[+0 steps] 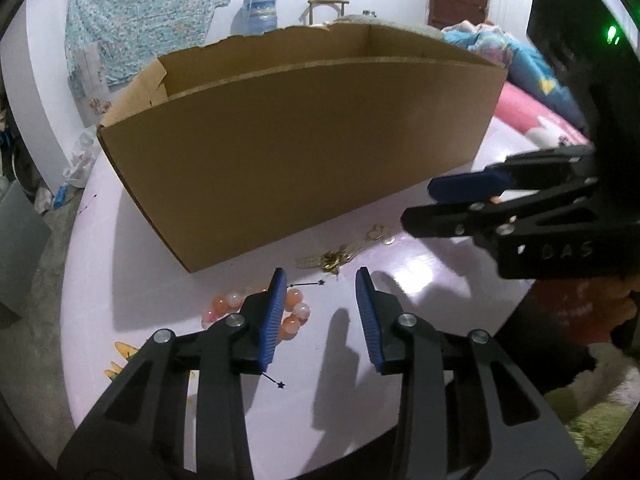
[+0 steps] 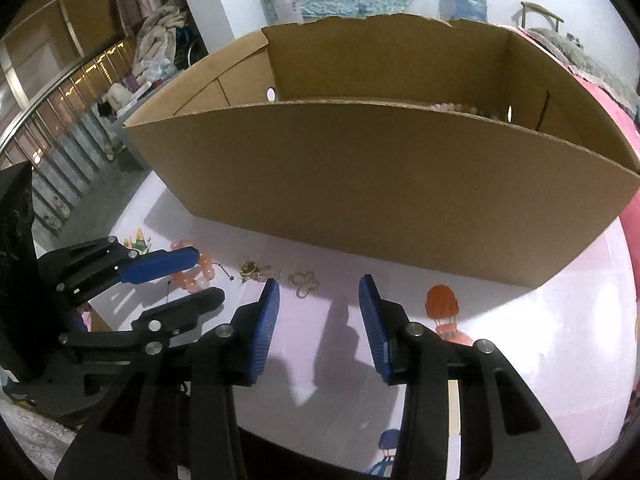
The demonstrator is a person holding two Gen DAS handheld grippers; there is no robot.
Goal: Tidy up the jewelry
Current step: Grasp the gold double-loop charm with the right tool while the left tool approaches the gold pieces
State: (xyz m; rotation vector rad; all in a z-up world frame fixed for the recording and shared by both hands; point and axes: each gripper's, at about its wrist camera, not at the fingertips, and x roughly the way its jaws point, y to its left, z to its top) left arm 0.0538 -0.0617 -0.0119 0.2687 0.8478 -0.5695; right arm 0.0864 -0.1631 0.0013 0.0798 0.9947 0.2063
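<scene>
Peach and white glass-like beads form a bracelet (image 1: pixel 256 308) that lies on the pale pink table (image 1: pixel 420 280), close in front of the tall brown cardboard box (image 1: pixel 304 152). Just to its right lie a thin dark chain with small stars (image 1: pixel 306 283), a gold chain heap (image 1: pixel 332 260) and a gold butterfly-shaped piece (image 2: pixel 304 282).

Both tongs are partly open and hold nothing. The left gripper (image 1: pixel 320 316) hangs over the table with one blue pad above the edge of the bracelet, so the beads are beside the gap, not inside it. The right gripper (image 2: pixel 316 324) is aimed at bare table just before the butterfly piece.

To do this step well, I think the left gripper should shift toward the beads until one strand sits between the pads, then press low at the table. The right one should go a little forward to the gold pieces.

Inside the box, near its right end, a row of pale beads (image 2: pixel 460 107) shows over the front wall; the rest of the inside is hidden.
</scene>
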